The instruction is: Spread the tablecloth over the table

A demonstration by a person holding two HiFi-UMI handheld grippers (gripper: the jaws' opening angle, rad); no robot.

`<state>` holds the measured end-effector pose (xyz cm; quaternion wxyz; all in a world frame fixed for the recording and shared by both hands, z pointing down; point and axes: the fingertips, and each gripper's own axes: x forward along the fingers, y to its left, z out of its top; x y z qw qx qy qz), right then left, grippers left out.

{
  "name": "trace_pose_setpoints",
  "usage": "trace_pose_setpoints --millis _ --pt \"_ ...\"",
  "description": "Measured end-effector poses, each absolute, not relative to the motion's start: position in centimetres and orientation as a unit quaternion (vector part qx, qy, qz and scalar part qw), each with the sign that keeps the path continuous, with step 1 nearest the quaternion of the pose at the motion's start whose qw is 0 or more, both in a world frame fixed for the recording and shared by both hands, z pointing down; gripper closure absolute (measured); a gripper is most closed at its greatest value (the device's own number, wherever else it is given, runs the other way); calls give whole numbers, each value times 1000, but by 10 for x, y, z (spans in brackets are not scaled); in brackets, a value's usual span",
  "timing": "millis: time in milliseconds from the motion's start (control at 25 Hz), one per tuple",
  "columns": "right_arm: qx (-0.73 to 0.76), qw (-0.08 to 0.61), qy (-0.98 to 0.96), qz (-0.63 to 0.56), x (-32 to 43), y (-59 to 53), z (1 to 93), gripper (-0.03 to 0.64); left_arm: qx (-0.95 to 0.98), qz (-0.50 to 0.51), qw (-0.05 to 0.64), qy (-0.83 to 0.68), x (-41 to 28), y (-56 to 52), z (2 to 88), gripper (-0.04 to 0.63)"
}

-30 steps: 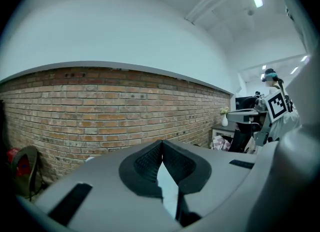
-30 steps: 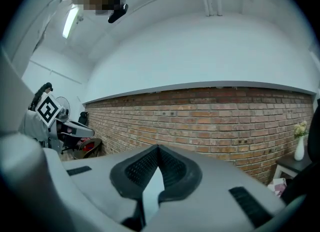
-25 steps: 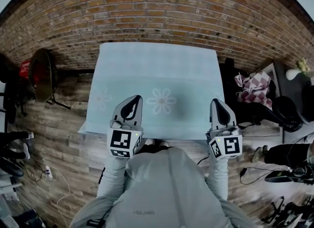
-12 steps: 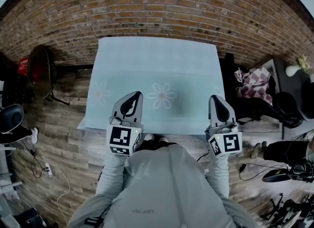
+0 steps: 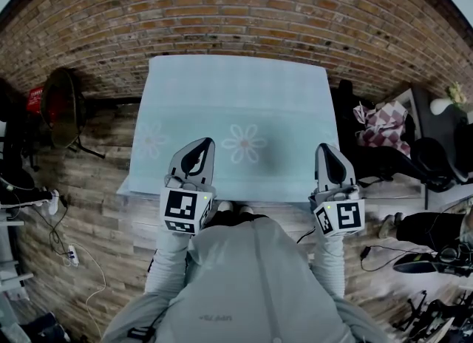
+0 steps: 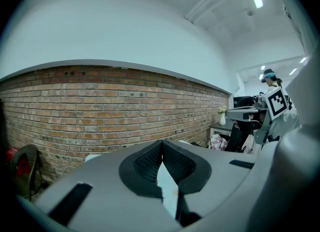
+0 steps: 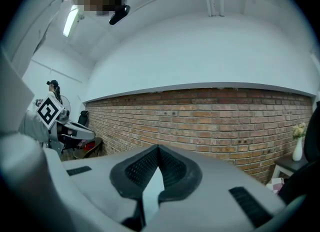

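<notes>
I hold my left gripper [image 5: 201, 148] at the lower left of the middle of the head view, and my right gripper [image 5: 327, 149] at the lower right. Both point away from me toward the brick wall [image 5: 236, 16] at the top. They are side by side but well apart, and my grey sleeves [image 5: 168, 260] run back from them to the bottom of the picture. In the left gripper view the dark fingers [image 6: 147, 163] are pressed together at their tips. In the right gripper view the fingers [image 7: 142, 168] are pressed together too. I see nothing pinched at the tips, only a bit of pale cloth showing through the gap below them. The tablecloth [image 5: 236, 97] is pale blue with white flowers. It lies flat in the middle of the head view and covers the desk, and both grippers are over its near edge. Around it is a wooden floor [image 5: 96, 179]. A dark round thing [image 5: 63, 109] stands at the left. At the right are a red and white checked cloth [image 5: 384, 131] and a white vase [image 5: 442, 109] with flowers.
</notes>
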<state>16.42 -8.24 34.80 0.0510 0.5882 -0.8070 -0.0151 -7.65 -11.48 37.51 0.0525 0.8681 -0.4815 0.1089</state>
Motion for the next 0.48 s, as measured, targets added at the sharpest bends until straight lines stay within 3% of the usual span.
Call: trace_pose_setpoints --millis 480 --pt "596 49 -801 -4 170 -81 351 595 868 111 54 -481 -76 -114 376 571"
